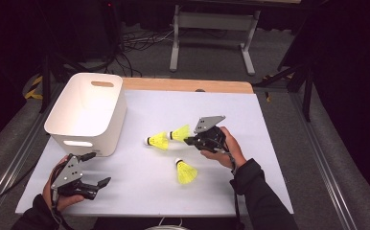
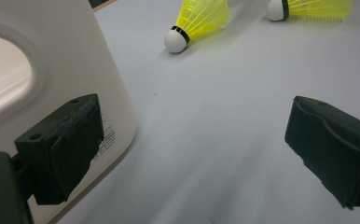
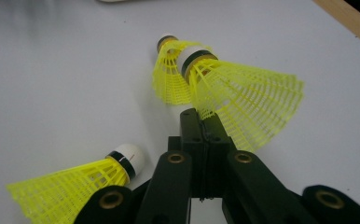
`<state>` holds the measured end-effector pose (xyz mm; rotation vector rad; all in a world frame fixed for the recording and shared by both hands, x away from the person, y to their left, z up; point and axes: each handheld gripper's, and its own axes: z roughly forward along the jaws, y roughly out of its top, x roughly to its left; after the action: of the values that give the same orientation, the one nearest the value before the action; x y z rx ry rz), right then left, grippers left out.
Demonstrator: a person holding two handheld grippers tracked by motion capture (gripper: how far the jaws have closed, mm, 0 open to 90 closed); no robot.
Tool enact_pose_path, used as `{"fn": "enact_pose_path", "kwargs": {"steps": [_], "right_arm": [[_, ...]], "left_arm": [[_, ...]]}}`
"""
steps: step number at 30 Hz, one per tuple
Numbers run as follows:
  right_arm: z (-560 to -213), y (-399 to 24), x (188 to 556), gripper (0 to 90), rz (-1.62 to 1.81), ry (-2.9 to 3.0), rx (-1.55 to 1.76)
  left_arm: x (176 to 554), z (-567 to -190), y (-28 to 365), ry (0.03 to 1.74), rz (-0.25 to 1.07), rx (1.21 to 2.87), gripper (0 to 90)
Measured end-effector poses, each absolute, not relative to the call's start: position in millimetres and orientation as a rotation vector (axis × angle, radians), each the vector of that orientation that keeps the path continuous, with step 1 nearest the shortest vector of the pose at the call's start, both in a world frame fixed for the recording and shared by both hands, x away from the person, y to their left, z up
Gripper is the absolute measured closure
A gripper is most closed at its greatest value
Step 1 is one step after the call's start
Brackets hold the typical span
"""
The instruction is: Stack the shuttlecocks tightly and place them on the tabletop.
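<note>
My right gripper (image 1: pixel 189 140), at frame centre in the high view, has its jaws pressed together on the skirt edge of one yellow shuttlecock (image 3: pixel 234 91); the grip sits on the mesh rim, I judge, because the thin plastic lattice gives the flat pads a purchase that the rounded white cork tip would not. The held shuttlecock rides just above the white tabletop (image 1: pixel 269 158), its tip pointing toward the left of the frame. A second shuttlecock (image 1: pixel 158 140) lies on its side just left of it, and a third (image 1: pixel 185 171) lies below centre. The white plastic bin (image 1: pixel 85 115), smooth-walled with oval handle cut-outs, stands at upper left, likely the destination. My left gripper (image 1: pixel 104 183) rests at lower left, jaws apart and holding nothing, beside the bin wall.
</note>
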<state>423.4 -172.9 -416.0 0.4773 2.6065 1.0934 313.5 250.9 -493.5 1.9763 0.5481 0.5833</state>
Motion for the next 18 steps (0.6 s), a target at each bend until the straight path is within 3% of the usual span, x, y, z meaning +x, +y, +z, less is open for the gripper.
{"fn": "enact_pose_path", "kwargs": {"steps": [18], "right_arm": [[-437.6, -157.5, 429.8, 90.0, 1.057, 2.661, 0.458]], "left_arm": [[312.7, -493.4, 250.7, 0.538, 0.580, 1.980, 5.2]]}}
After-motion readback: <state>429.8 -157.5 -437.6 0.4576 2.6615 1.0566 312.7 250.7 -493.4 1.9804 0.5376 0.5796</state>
